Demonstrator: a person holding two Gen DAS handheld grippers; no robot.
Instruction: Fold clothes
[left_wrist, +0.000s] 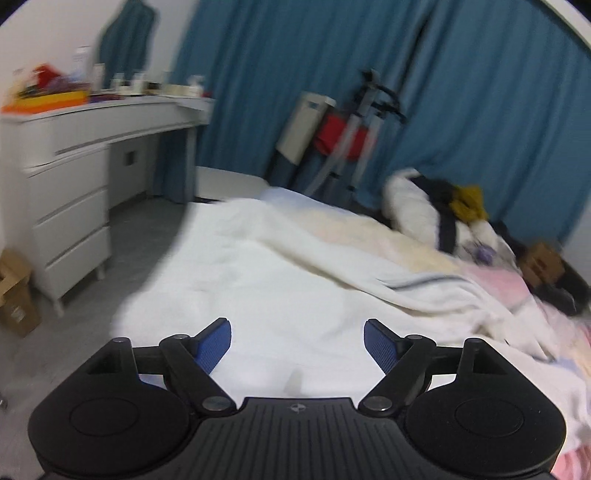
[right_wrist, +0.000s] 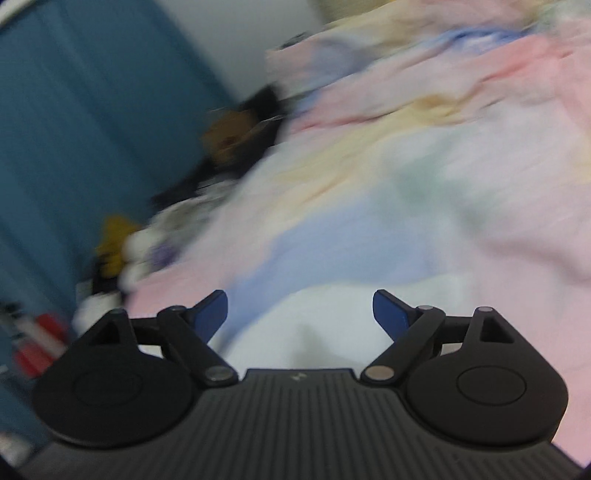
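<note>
- While both views are motion-blurred, the left gripper (left_wrist: 297, 332) is seen with its blue-padded fingers (left_wrist: 214, 345) spread wide and nothing between them.
- It hangs above a white cloth (left_wrist: 258, 266) that lies spread and rumpled on the bed, apart from the fingers.
- Beyond the cloth, a heap of clothes (left_wrist: 443, 206) in white, black and mustard sits at the bed's far edge, in front of the blue curtain (left_wrist: 461, 92).
- A white dresser (left_wrist: 70, 177) with cluttered top stands to the left, across a strip of grey floor (left_wrist: 144, 236).
- The right gripper (right_wrist: 300, 312) is likewise released, jaws wide, gripping nothing.
- Beneath it lies white fabric (right_wrist: 314, 325), bordered by a pastel bedcover (right_wrist: 424, 166) in pink, blue and yellow.
- Whether that fabric is the same cloth cannot be told.
</note>
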